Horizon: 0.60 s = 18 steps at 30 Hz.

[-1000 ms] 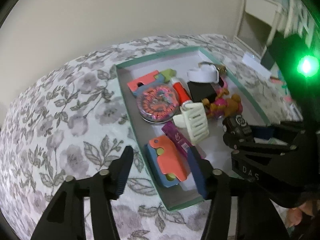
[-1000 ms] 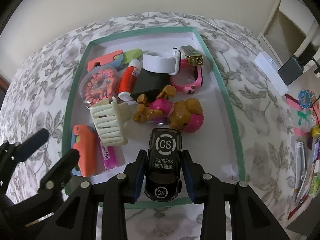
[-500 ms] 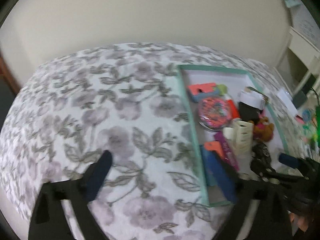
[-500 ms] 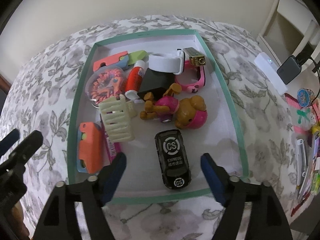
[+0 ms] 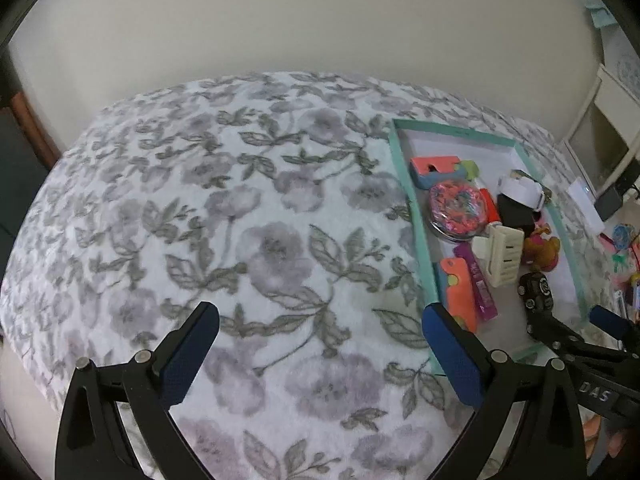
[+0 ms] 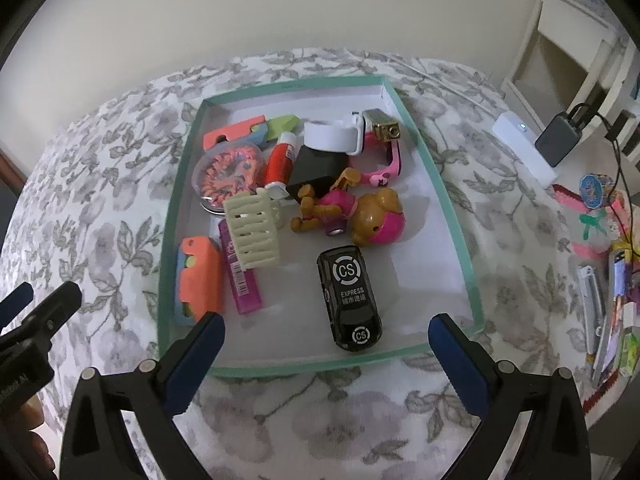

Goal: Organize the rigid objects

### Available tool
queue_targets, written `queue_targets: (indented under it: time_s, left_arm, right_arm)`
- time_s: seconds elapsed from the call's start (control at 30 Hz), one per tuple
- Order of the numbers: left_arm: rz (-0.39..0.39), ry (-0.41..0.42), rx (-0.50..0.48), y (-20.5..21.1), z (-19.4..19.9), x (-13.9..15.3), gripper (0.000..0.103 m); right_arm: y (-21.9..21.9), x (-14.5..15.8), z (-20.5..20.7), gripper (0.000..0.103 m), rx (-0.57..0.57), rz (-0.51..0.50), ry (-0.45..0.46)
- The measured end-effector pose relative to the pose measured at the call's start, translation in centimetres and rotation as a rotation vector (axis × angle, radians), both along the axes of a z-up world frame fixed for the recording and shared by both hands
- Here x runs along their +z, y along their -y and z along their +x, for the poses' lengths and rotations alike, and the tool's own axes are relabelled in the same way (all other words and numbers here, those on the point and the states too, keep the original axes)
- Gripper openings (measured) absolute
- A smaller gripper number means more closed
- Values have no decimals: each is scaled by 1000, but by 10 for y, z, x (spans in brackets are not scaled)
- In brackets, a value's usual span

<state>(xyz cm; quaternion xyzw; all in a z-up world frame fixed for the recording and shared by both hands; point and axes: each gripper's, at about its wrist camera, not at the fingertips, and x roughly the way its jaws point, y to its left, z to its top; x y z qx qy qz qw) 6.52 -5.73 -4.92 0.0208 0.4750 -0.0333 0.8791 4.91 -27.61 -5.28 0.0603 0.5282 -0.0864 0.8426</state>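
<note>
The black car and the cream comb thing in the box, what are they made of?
The black car looks like hard glossy plastic: light glints off its roof and the white print is crisp. The cream comb thing looks like matte moulded plastic, with stiff, even teeth and no shine. I can't be sure of either from looks alone.

This is a home, most likely a bedroom: a soft fleece blanket (image 5: 256, 248) printed with grey flowers and leaves covers a bed-like surface set against a plain cream wall (image 5: 304, 20). White open-shelf furniture (image 6: 560, 52) stands beside it, with a power adapter (image 6: 558, 142) and its cables close by. Household oddments fill a teal-rimmed tray (image 6: 452, 216) on the blanket, among them a toy dog (image 6: 360, 216), a toy car (image 6: 350, 298) and a pink child's watch (image 6: 384, 164).
</note>
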Motion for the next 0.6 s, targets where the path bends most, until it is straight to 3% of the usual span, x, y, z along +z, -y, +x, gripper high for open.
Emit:
queue_targets:
  time_s: [0.13,0.37,0.6]
  left_arm:
    - [18,13,15,-6,-7,7,101]
    - [-17,6,18,-12,-18,18,101]
    - [39,31,11,-9,-30,24,101]
  right_arm:
    - [-2,10,-7,103,1,4,19]
    - [-13,28,-23,103,20,-4,55]
    - [-17,45,-38,103,24,2,106]
